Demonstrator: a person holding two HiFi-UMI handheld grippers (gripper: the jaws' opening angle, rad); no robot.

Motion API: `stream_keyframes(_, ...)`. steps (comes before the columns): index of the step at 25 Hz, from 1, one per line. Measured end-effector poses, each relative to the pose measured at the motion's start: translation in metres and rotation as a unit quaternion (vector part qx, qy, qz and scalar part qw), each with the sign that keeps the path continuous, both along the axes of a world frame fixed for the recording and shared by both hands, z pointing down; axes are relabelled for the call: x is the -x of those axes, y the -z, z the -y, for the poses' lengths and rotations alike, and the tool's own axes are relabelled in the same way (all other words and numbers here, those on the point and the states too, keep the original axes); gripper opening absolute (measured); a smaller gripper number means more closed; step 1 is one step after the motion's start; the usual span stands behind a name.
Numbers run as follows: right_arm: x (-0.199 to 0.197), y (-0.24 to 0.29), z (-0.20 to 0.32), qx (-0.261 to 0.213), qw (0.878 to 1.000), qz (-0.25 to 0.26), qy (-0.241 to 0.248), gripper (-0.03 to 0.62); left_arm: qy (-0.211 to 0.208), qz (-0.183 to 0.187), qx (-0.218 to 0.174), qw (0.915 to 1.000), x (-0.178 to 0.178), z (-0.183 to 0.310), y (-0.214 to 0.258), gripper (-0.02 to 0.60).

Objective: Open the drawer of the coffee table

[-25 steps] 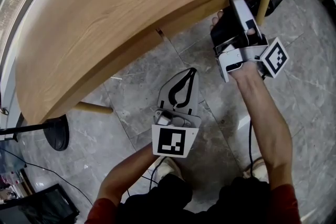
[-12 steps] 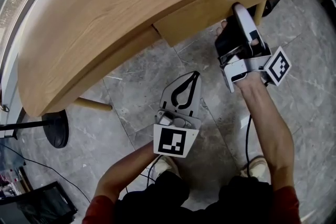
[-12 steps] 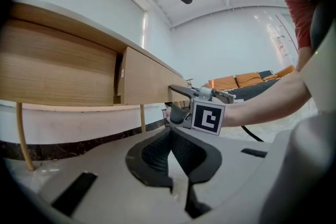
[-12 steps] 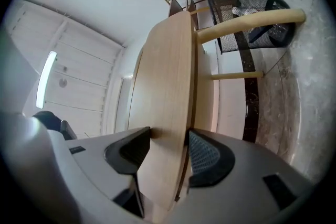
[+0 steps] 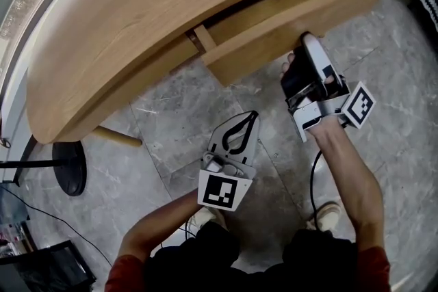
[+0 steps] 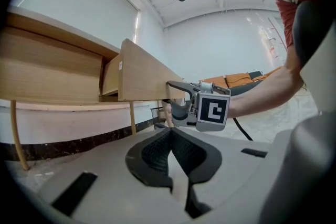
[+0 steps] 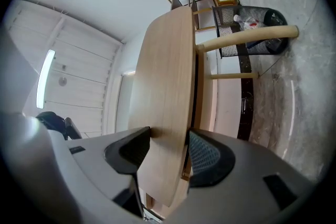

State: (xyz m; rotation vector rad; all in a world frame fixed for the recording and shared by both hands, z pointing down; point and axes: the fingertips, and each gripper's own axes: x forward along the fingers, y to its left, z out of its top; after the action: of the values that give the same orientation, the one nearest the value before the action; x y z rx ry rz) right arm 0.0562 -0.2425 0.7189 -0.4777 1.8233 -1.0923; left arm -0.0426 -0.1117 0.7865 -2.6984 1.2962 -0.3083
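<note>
Both jaws of the right gripper (image 7: 169,136) grip the pale wooden drawer front (image 7: 164,76) between them, its long axis crosswise, the drawer box (image 5: 274,3) running ahead under the curved wooden table (image 5: 137,17). The left gripper (image 6: 170,136), jaws clenched empty, hangs farther off.

Grey marble floor (image 5: 171,140) is seen underfoot; a black round stand base (image 5: 72,171) is planted on it at left. A mesh bin (image 7: 254,21) is spotted, orange seating (image 6: 237,80) glimpsed beyond.

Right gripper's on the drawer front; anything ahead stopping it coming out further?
Nothing visible blocks it. The right gripper clamps the light wooden drawer front. Only the shut left gripper hangs before its left end, apart and seemingly lower.
</note>
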Motion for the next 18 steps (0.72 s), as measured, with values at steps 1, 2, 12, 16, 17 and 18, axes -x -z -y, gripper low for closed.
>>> stream_keyframes(1, -0.002, 0.000, -0.005, 0.000, 1.000, -0.001, 0.001, 0.225, -0.002, 0.000, 0.000, 1.0000, -0.002, -0.003, 0.000, 0.008)
stream_keyframes(2, -0.004, 0.000, -0.009, 0.000, 1.000, -0.003, 0.002, 0.225, -0.005, 0.001, 0.000, 1.0000, -0.004, -0.006, 0.000, 0.008)
stream_keyframes(12, -0.021, 0.000, -0.046, 0.003, 1.000, -0.007, 0.009, 0.225, -0.036, 0.004, -0.005, 0.9993, -0.030, -0.026, 0.001, 0.008)
stream_keyframes(16, -0.030, 0.000, -0.061, 0.000, 1.000, -0.006, 0.011, 0.224, -0.049, 0.000, -0.009, 0.9987, -0.039, -0.032, 0.002, 0.008)
stream_keyframes(17, -0.032, 0.000, -0.065, -0.001, 1.000, -0.006, 0.012, 0.224, -0.052, -0.001, -0.010, 0.9986, -0.041, -0.033, 0.002, 0.008)
stream_keyframes(18, -0.034, 0.000, -0.070, -0.002, 1.000, -0.006, 0.014, 0.224, -0.055, -0.001, -0.009, 0.9985, -0.044, -0.035, 0.001, 0.008)
